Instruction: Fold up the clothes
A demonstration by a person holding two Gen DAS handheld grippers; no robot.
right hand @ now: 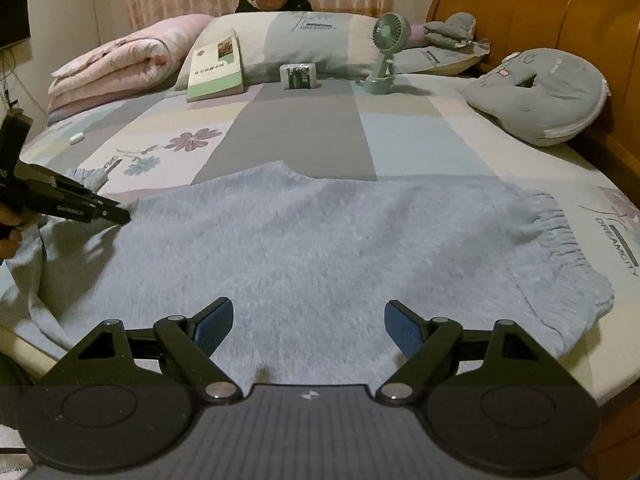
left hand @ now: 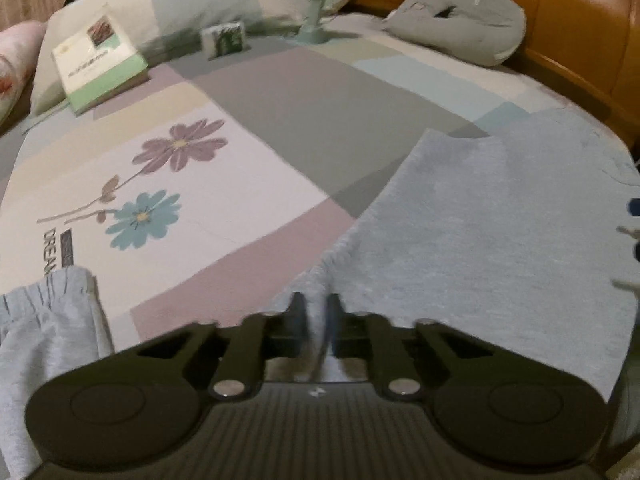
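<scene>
The soft blue sweater (right hand: pixel 320 248) lay spread flat on the bed (right hand: pixel 304 136), near its front edge. The left gripper (left hand: pixel 318 312) was pinched tight on a fold of the sweater's edge, and the right gripper (right hand: pixel 308 324) hung wide open just over the cloth, holding nothing. A book (right hand: pixel 216 68) and a small green fan (right hand: pixel 386 52) sat far back by the pillows, and a little box (right hand: pixel 300 75), maybe tissues, sat between them.

Left gripper (left hand: pixel 318 304): black linkage arms, silver pivot screws, ribbed grey housing. Right gripper (right hand: pixel 309 326): same black build, blue textured finger pads (right hand: pixel 214 326), small white logo.
</scene>
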